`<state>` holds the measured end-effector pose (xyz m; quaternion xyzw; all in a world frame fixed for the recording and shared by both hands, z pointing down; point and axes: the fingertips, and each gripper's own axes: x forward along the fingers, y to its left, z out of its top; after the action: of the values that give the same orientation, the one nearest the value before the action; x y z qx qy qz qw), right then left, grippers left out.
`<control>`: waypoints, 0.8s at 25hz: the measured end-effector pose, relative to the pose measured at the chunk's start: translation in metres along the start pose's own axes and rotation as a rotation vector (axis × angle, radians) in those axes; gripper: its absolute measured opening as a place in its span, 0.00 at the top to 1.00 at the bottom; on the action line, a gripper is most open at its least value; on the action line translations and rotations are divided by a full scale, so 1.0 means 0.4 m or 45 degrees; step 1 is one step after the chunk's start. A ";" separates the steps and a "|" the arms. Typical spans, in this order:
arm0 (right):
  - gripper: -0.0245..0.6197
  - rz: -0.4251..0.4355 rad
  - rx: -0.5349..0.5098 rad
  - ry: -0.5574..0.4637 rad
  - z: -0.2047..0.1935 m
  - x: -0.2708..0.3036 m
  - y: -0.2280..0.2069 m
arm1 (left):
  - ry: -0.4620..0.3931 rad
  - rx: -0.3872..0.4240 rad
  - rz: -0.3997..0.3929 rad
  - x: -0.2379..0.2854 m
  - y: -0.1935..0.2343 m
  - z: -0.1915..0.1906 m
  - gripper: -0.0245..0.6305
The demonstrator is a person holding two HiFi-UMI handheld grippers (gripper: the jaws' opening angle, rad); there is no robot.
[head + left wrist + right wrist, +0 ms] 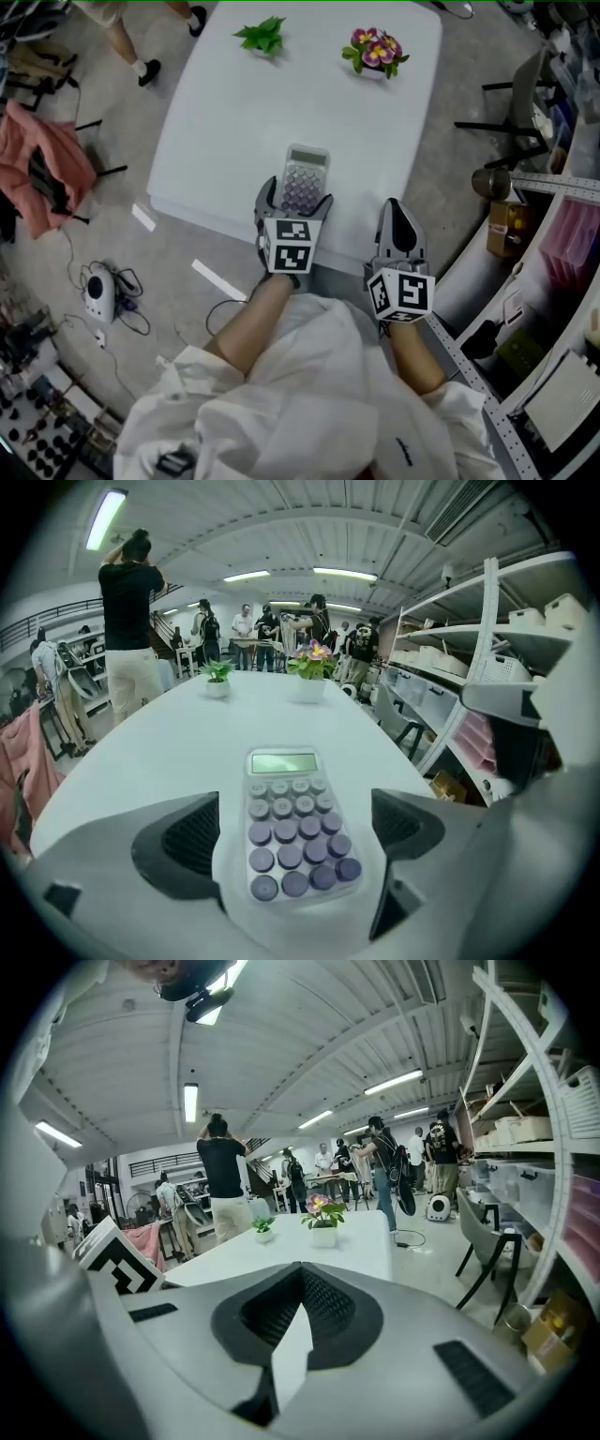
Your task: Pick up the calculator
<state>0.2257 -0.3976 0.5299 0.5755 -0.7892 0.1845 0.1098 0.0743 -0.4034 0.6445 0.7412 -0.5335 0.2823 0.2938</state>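
A pale calculator (307, 169) with purple keys and a green screen lies flat on the white table (234, 122), near its front edge. My left gripper (296, 199) is open, with one jaw on each side of the calculator's near end. In the left gripper view the calculator (286, 803) lies between the dark pads (192, 836), with a thin gap on both sides. My right gripper (401, 223) is shut and empty, hovering by the table's front edge to the right of the calculator. In the right gripper view its jaws meet at the tips, gripper (298, 1269).
A small green plant (263, 36) and a pot of pink flowers (375, 50) stand at the table's far end. A chair (520, 103) and shelving (553, 281) are on the right, and a pink cloth (42, 164) on the left. Several people stand beyond the table (127, 621).
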 end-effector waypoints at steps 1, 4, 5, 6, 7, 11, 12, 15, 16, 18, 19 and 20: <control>0.94 -0.003 0.001 0.006 -0.005 0.003 -0.003 | 0.009 -0.001 0.006 0.009 0.003 -0.007 0.23; 0.94 -0.013 0.008 0.020 -0.020 0.011 -0.012 | 0.024 -0.005 0.010 0.032 0.010 -0.016 0.22; 0.94 -0.015 0.008 0.025 -0.025 0.012 -0.013 | 0.029 -0.006 0.011 0.040 0.011 -0.020 0.23; 0.94 -0.016 0.005 0.030 -0.031 0.013 -0.013 | 0.031 -0.008 0.014 0.046 0.012 -0.022 0.22; 0.94 -0.016 0.000 0.035 -0.036 0.013 -0.013 | 0.031 -0.011 0.019 0.049 0.013 -0.023 0.23; 0.94 -0.009 -0.001 0.053 -0.059 0.015 -0.004 | 0.035 -0.008 0.036 0.063 0.015 -0.032 0.22; 0.93 -0.007 0.001 0.058 -0.066 0.019 -0.002 | 0.036 -0.004 0.039 0.068 0.015 -0.032 0.22; 0.94 -0.001 0.012 0.073 -0.085 0.035 0.001 | 0.037 0.003 0.048 0.081 0.014 -0.032 0.22; 0.93 0.000 0.015 0.076 -0.090 0.040 0.001 | 0.036 0.012 0.053 0.085 0.012 -0.032 0.22; 0.94 0.002 0.017 0.084 -0.098 0.048 0.002 | 0.039 0.028 0.065 0.092 0.008 -0.034 0.22; 0.93 0.003 0.019 0.087 -0.102 0.052 0.002 | 0.041 0.032 0.073 0.096 0.008 -0.036 0.22; 0.94 0.004 0.020 0.090 -0.105 0.056 0.002 | 0.041 0.035 0.081 0.099 0.008 -0.037 0.22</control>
<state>0.2162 -0.3994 0.5765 0.5682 -0.7842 0.2110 0.1326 0.0803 -0.4182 0.6839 0.7231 -0.5481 0.3108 0.2830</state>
